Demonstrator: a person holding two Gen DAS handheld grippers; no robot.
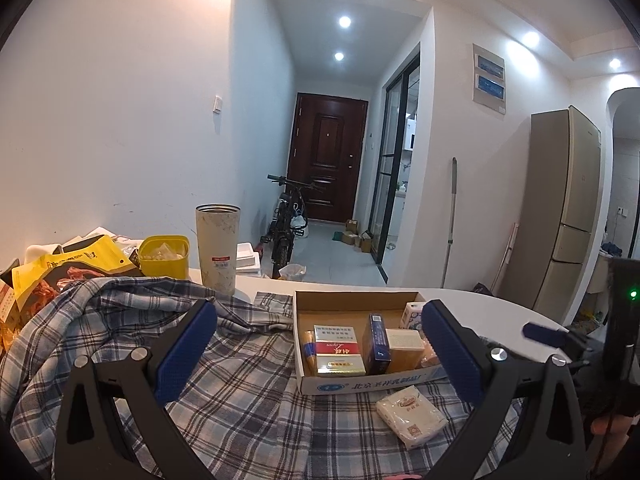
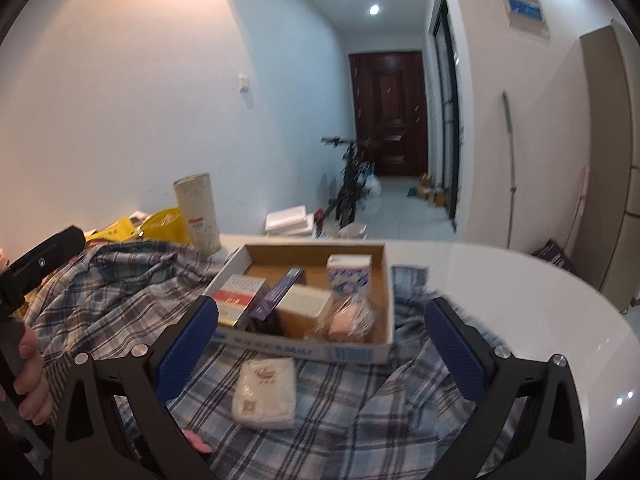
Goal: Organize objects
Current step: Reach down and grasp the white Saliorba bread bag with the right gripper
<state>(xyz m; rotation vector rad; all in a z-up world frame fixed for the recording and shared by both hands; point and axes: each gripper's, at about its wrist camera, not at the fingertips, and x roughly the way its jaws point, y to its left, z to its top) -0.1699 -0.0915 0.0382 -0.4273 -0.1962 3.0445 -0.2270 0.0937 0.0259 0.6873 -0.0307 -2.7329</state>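
A shallow cardboard box (image 1: 360, 386) (image 2: 360, 354) rests on a blue plaid shirt (image 1: 240, 380) (image 2: 340, 420) and holds several small packs: a red and white carton (image 1: 336, 346), a blue carton (image 1: 376, 342), a tan box (image 1: 404, 350) and a wrapped bun (image 2: 346, 322). A white tissue pack (image 1: 412, 416) (image 2: 266, 394) lies on the shirt just in front of the box. My left gripper (image 1: 320, 344) is open, held above the shirt facing the box. My right gripper (image 2: 322, 344) is open too, above the tissue pack, with nothing between its fingers.
A tall white tumbler (image 1: 216, 248) (image 2: 198, 212), a yellow tub (image 1: 165, 256) and yellow snack bags (image 1: 60, 276) stand at the table's left back. The white table (image 2: 520, 300) curves off to the right. A hand (image 2: 30, 372) holds the left gripper's handle.
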